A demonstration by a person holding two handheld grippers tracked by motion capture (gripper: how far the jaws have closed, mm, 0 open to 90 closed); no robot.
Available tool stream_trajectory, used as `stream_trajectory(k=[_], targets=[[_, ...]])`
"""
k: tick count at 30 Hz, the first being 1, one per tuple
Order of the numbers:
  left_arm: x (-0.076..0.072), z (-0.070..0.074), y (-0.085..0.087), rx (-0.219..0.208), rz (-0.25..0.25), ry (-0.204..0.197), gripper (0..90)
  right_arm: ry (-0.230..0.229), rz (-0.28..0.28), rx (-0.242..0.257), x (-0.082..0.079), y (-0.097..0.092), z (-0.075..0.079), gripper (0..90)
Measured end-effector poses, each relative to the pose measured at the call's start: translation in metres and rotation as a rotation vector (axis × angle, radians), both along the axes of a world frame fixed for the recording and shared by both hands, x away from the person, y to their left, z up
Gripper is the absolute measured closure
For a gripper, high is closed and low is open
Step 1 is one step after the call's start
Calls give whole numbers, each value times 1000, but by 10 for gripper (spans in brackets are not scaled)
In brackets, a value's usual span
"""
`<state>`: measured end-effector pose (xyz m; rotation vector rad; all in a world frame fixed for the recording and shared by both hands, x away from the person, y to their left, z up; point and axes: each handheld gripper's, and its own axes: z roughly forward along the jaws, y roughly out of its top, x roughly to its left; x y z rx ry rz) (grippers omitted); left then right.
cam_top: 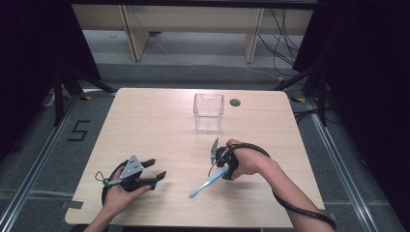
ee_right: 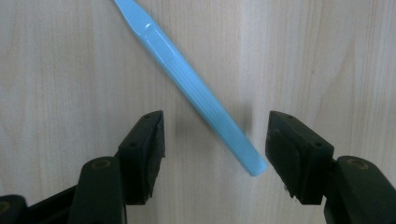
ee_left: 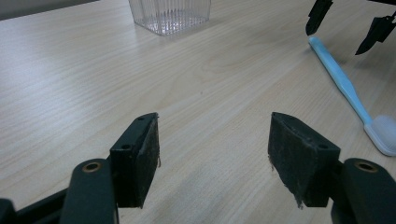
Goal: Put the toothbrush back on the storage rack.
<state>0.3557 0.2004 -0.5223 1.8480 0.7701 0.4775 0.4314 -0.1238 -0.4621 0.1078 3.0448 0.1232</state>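
Note:
A light blue toothbrush [cam_top: 207, 183] lies flat on the wooden table [cam_top: 145, 125], its white head toward the front left. My right gripper [cam_top: 223, 169] points down over the handle's end, open, and the handle [ee_right: 205, 105] runs between its jaws without touching them. In the left gripper view the toothbrush [ee_left: 348, 91] lies at the right with the right gripper's jaw tips above its end. My left gripper [cam_top: 157, 170] rests near the front left, open, nothing between its pads [ee_left: 142, 158].
A clear ribbed plastic box [cam_top: 208, 112] stands upright at the table's back middle, also seen as a clear box [ee_left: 170, 14] far ahead of the left gripper. A round cable hole [cam_top: 235, 102] lies right of it. Bare tabletop separates the two grippers.

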Motion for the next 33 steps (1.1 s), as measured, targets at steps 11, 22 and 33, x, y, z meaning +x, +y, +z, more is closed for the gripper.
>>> stream_trajectory(k=[11,22,33], targets=[[0,1,1,10,5,5,333,15,94,-9,-1,14,-4,411],[-1,1,1,15,5,5,332,35,110,-16,-2,21,-9,464],[0,0,0,2,-6,2,330,51,141,-39,-2,25,-12,533]])
